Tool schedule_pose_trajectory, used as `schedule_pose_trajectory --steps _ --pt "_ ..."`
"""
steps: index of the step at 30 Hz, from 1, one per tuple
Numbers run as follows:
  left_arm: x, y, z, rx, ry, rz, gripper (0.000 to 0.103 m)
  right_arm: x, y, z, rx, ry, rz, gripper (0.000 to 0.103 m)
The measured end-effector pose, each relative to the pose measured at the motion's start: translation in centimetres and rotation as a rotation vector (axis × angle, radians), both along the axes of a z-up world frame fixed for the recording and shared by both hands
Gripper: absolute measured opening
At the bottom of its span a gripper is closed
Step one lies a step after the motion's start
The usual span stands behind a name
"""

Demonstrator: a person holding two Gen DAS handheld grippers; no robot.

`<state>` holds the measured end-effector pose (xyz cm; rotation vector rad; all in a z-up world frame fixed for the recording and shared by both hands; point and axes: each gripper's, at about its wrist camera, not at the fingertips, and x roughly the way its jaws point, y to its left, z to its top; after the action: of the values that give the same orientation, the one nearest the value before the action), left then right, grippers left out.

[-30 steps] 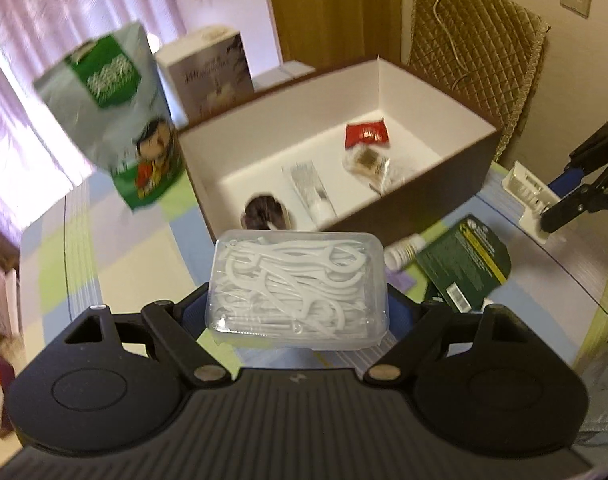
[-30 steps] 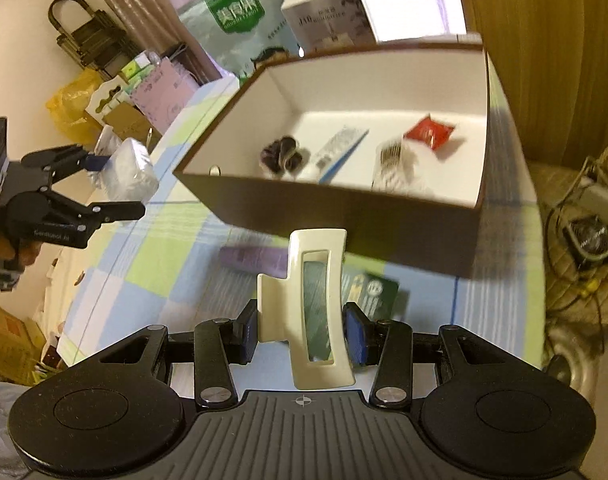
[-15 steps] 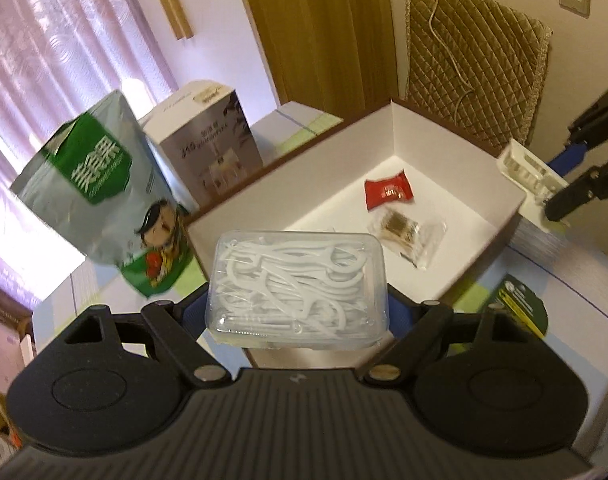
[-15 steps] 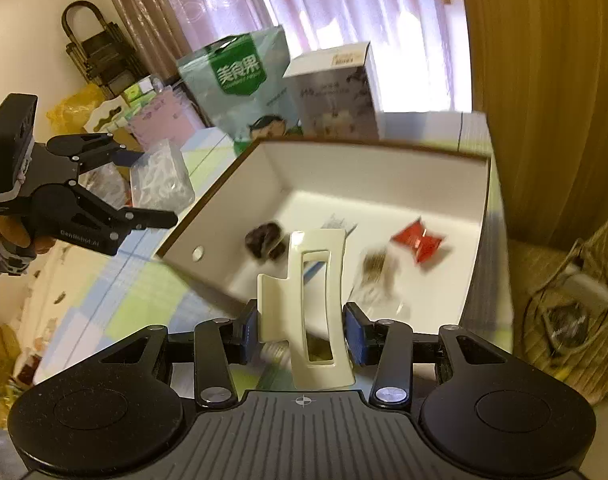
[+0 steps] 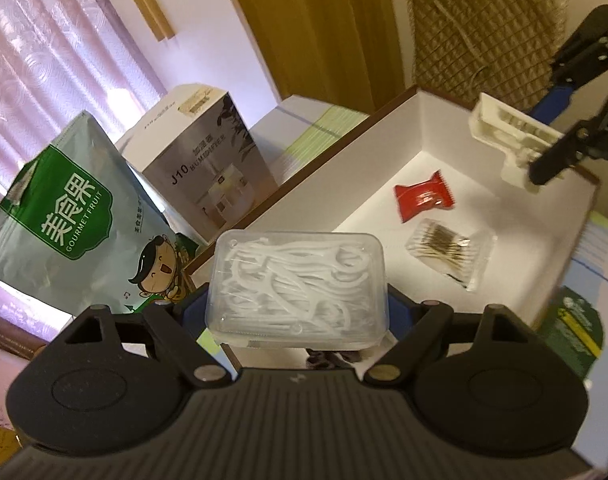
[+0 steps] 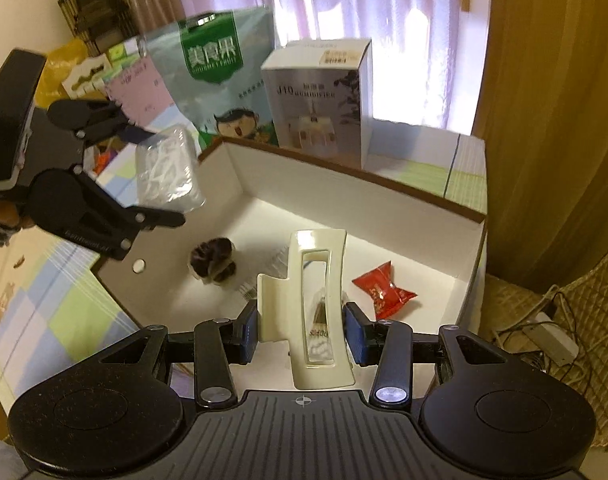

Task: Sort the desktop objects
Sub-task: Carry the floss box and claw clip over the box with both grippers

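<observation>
Change since a second ago: both loads have travelled from over the checked worktop (image 6: 60,300) to the open box (image 6: 383,208). In the left wrist view the box filled only the upper middle before; now its white floor spreads across the right half of the frame. In the right wrist view the near brown wall has dropped out below the gripper, and the box interior sits directly under the clip.

Left gripper (image 5: 298,312): pinching a clear floss-pick case (image 5: 298,284) by its two short ends, blue pads tight on the plastic. Seen from the right wrist view, the case hangs at middle left, at about the box's left corner; whether it has cleared the rim I cannot tell.

Right gripper (image 6: 302,332): clamped on a cream hair claw clip (image 6: 317,304), held upright at bottom centre, over the box floor.

Already in the box: red candy wrapper (image 6: 383,290), clear packet of swabs (image 5: 449,252), dark scrunchie (image 6: 212,266).

Reading: transport looks nearly done for both items; release is probably next, the clip better placed than the case.

Pose: both grippers pitch steeply down and forward. Behind the box, upper left, stand a green snack bag (image 5: 64,224) and a humidifier carton (image 5: 208,168).
</observation>
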<state>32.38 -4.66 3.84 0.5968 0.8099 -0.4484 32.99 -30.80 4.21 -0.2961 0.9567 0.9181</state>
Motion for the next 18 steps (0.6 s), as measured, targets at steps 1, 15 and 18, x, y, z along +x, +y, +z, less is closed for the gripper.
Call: schedule_pose_trajectory --steps 1,15,18 --pt "0.5 -0.1 -0.4 0.003 0.004 0.004 0.083 0.3 0.1 -0.5 -0.01 0.011 0.003 0.046" --pt "5.3 -0.3 -5.5 0.052 0.074 0.003 0.083 3.8 1.4 -5.3 -0.146 0.064 0.055 0.046" --pt "6.3 -0.4 -6.5 0.067 0.084 0.007 0.083 4.2 1.6 -5.6 -0.143 0.068 0.065 0.046"
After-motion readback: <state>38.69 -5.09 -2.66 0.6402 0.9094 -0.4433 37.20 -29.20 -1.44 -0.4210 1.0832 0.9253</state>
